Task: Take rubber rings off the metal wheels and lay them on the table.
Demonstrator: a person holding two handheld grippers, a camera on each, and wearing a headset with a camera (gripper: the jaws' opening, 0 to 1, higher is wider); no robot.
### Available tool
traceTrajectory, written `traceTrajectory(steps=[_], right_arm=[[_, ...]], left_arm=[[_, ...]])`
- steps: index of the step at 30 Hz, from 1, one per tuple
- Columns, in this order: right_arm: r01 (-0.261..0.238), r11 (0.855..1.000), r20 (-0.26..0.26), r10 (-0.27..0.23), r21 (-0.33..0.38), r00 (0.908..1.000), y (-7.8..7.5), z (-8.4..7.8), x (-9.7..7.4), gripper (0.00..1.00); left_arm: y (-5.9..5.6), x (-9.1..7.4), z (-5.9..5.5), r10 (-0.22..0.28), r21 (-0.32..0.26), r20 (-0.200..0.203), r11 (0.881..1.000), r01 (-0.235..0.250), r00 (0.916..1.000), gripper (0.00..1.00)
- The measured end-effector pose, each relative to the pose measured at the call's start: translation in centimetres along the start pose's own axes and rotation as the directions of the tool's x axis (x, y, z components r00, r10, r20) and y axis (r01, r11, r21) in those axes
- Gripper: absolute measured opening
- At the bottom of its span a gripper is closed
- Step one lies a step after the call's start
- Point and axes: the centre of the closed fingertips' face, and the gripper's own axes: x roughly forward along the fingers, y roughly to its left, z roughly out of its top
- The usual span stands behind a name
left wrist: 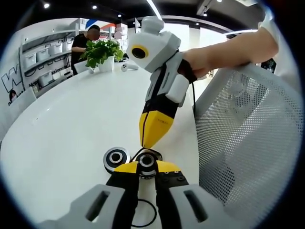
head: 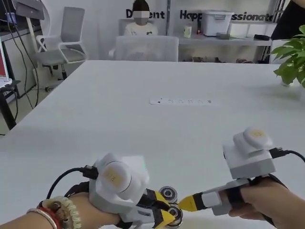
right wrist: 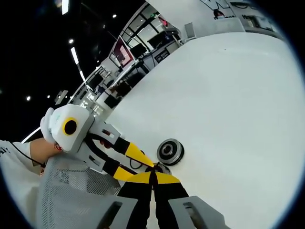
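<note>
Left tongs (left wrist: 147, 168) clamped on wheel (left wrist: 147, 160), half hidden | right tongs (right wrist: 152, 175) tips together, hold unclear | second wheel (right wrist: 170, 151) beside

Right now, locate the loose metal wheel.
The loose metal wheel lies on the table, just left of the held wheel in the left gripper view.

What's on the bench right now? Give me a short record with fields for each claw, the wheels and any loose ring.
left claw: shut on the held wheel
right claw: jaws together, tip at the held wheel; cannot tell whether it pinches a ring
free wheel: flat on the white table, beside the held wheel
black ring: thin loop lying on the table under the left claw
</note>
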Motion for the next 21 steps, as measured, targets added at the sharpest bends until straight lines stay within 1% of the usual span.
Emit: traceTrajectory(steps=[3, 6, 11, 12, 13, 15, 16, 17, 19, 21], right_arm=[[0.003, 1.0, -0.003, -0.003, -0.015, 1.0, 0.1, 0.0, 0.1, 0.0], [-0.009, 1.0, -0.008, 0.009, -0.024, 0.9999, 0.5, -0.1, 0.2, 0.0], [-0.032, 0.999, 0.002, 0.032, -0.019, 0.9995, 0.9, 0.1, 0.1, 0.0], [-0.071, 0.997, 0.058, 0.071, -0.008, 0.9958, 1.7, 1.2, 0.0, 0.0], [-0.072, 0.997, 0.059, 0.072, -0.003, 0.9956, 1.7, 1.3, -0.2, 0.0], [-0.038, 0.999, 0.035, 0.039, -0.037, 0.9986, 1.3, 0.9, -0.2, 0.0], [-0.03, 0.998, 0.031, 0.032, -0.047, 0.999, 1.2, 0.8, -0.1, 0.0], [-0.03, 0.999, 0.023, 0.031, -0.039, 0.9992, 1.1, 0.6, 0.0, 0.0], [-0.029, 0.999, 0.023, 0.029, -0.026, 0.9993, 1.0, 0.6, 0.0, 0.0], [-0.016, 1.0, 0.02, 0.017, -0.018, 0.9997, 0.7, 0.5, 0.0, 0.0]], left_arm=[[0.0, 0.0, 0.0, 0.0, 0.002, 0.002, 1.0, 0.0, 1.0, 0.07], [0.0, 0.1, 0.0, 0.0, 0.002, 0.004, 1.0, 0.0, 1.0, 0.07], [0.0, 0.1, 0.1, 0.0, 0.001, 0.005, 1.0, 0.0, 1.0, 0.07], [0.0, 0.1, 0.1, 0.0, 0.002, 0.005, 1.0, 0.0, 1.0, 0.07], [0.1, 0.1, 0.1, 0.001, 0.0, 0.005, 1.0, -0.001, 1.0, 0.06], [0.1, 0.1, 0.1, 0.001, -0.002, 0.004, 1.0, -0.001, 1.0, 0.06], [0.1, 0.1, 0.1, 0.002, -0.002, 0.005, 1.0, -0.002, 1.0, 0.06], [0.1, 0.1, 0.1, 0.002, -0.001, 0.005, 1.0, -0.002, 1.0, 0.06], [0.1, 0.1, 0.1, 0.004, -0.003, 0.004, 1.0, -0.004, 1.0, 0.06], [0.1, 0.1, 0.1, 0.006, -0.001, 0.002, 1.0, -0.006, 1.0, 0.06]])
